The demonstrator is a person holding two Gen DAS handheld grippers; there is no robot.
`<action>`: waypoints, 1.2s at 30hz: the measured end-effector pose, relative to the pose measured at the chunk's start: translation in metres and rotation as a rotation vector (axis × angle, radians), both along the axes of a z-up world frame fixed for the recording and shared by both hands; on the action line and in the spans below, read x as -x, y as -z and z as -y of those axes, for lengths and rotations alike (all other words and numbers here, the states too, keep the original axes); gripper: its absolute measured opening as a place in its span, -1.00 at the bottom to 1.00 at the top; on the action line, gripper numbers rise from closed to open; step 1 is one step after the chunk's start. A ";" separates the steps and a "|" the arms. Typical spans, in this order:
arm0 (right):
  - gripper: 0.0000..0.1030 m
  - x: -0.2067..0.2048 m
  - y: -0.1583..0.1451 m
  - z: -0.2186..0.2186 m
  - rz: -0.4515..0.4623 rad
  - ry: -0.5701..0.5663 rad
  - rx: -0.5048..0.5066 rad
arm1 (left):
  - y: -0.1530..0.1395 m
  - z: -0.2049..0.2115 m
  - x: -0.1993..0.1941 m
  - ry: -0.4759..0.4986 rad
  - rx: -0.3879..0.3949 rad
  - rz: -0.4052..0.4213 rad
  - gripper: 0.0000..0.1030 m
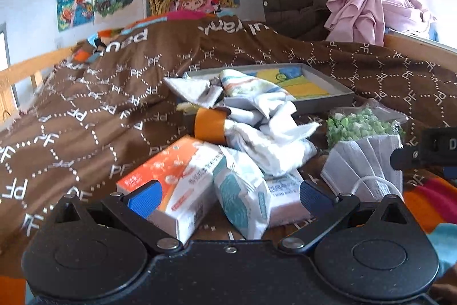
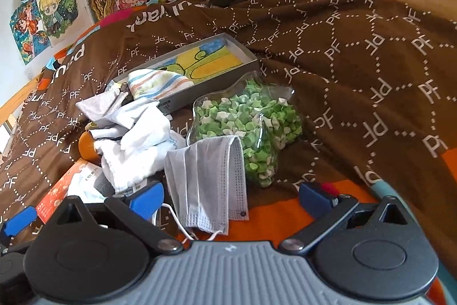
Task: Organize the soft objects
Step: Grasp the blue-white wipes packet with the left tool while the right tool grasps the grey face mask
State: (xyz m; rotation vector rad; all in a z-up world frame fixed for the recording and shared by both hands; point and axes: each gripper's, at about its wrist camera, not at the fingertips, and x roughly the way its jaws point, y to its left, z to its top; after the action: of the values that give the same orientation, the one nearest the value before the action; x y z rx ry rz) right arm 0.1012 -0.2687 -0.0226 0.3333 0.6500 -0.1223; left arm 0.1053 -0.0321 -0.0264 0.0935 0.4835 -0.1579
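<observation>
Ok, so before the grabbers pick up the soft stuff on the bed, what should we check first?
1. Left gripper open: ok, fingers spread wide.
2. Right gripper open: ok, holding nothing.
3. Face mask within reach of the right gripper: ok, it lies just ahead between the fingers.
4. Mask free of the bag of green bits: not ok, the mask's top edge overlaps the bag.
5. Grey tray has room: ok, though a striped cloth drapes over one end.
6. White cloths loose: cannot tell, they are tangled over the tissue box.
</observation>
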 end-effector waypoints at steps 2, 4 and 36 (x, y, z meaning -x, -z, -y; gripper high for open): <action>0.99 -0.004 0.002 0.000 0.003 -0.003 -0.012 | 0.000 0.001 -0.003 -0.001 -0.004 0.017 0.98; 0.99 -0.007 0.004 0.001 0.004 -0.003 -0.027 | 0.000 0.001 -0.006 -0.004 -0.006 0.026 0.98; -0.08 -0.026 0.024 -0.014 -0.060 -0.071 -0.147 | 0.021 0.001 -0.030 0.005 0.132 -0.034 -0.09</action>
State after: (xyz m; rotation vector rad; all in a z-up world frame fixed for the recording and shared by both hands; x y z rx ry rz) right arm 0.1272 -0.2548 -0.0466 0.4486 0.7316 -0.0169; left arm 0.1350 -0.0330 -0.0469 -0.0371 0.5050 -0.1961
